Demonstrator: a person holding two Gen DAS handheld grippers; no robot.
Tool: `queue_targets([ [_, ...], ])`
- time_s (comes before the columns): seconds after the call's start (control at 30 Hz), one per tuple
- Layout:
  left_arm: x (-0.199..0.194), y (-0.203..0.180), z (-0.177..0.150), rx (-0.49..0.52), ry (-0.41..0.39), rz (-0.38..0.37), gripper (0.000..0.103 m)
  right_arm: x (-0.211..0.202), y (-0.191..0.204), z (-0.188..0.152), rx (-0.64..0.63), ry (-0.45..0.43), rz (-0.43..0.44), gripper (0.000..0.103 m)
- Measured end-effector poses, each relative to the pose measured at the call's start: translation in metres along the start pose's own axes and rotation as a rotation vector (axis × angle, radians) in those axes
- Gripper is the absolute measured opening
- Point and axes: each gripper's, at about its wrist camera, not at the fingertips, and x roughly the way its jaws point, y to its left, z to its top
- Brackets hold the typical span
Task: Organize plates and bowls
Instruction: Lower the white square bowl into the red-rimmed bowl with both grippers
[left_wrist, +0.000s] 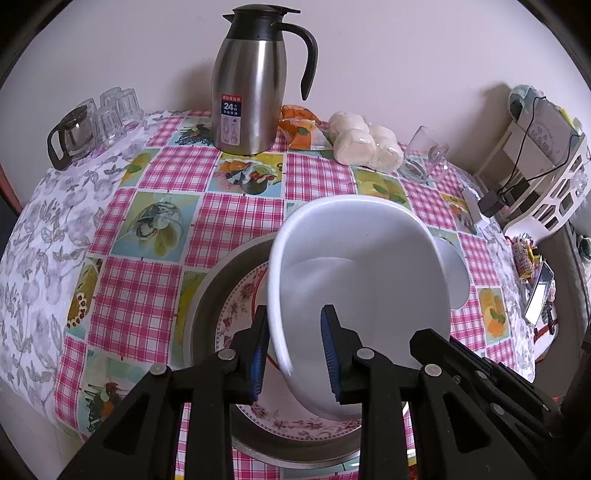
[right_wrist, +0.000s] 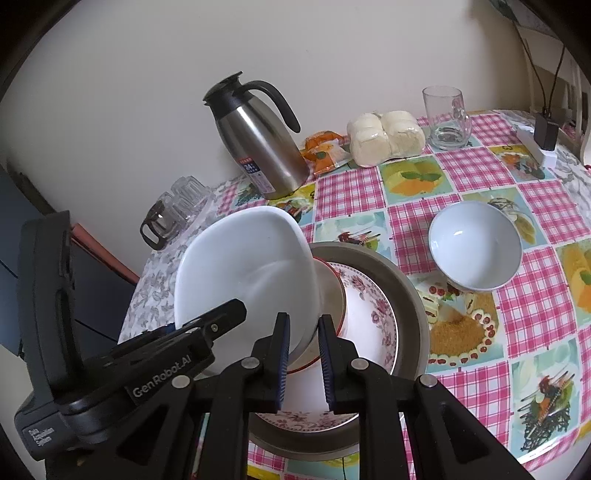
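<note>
Left tongs (left_wrist: 295, 354) clamped on the near-left rim of the white square dish (left_wrist: 362, 288), one pad (left_wrist: 258, 354) outside the wall, the other inside. Right tongs (right_wrist: 303, 358) nearly together; the right wrist view shows them pinching the dish's lower right edge, possibly also the rim of the red-rimmed bowl (right_wrist: 332, 291) behind it, can't separate the two. Both hands are on the dish, so neither is nearer. Dish is tilted steeply, open face toward the cameras, low edge down inside the floral plate (right_wrist: 373, 321), which sits in the steel pan (right_wrist: 410, 295). Key relation: dish lies directly ahead of and between the tongs, straight above the pan stack, high edge pointing away toward the steel thermos jug (left_wrist: 251, 92). My read: next move is to lower the far edge until the dish nests flat; risk is it skids on the plate or catches the red-rimmed bowl. White round bowl (right_wrist: 476, 247) sits loose on the counter (right_wrist: 480, 177) right of the pan, not yet stacked. Beyond the pan: bagged buns (right_wrist: 384, 136), glass mug (right_wrist: 447, 118).
</note>
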Motion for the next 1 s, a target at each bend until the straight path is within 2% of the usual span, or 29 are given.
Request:
queue_targets([
  [0.5,0.015,0.003,0.000,-0.004,0.048,0.023,0.028,0.013,-0.004,-0.001,0.011,0.034,-0.025,0.019],
  [1.0,0.011,0.008,0.001,-0.027,0.029,0.017,0.030,0.012,-0.001,0.000,0.003,0.027,-0.020,0.019],
])
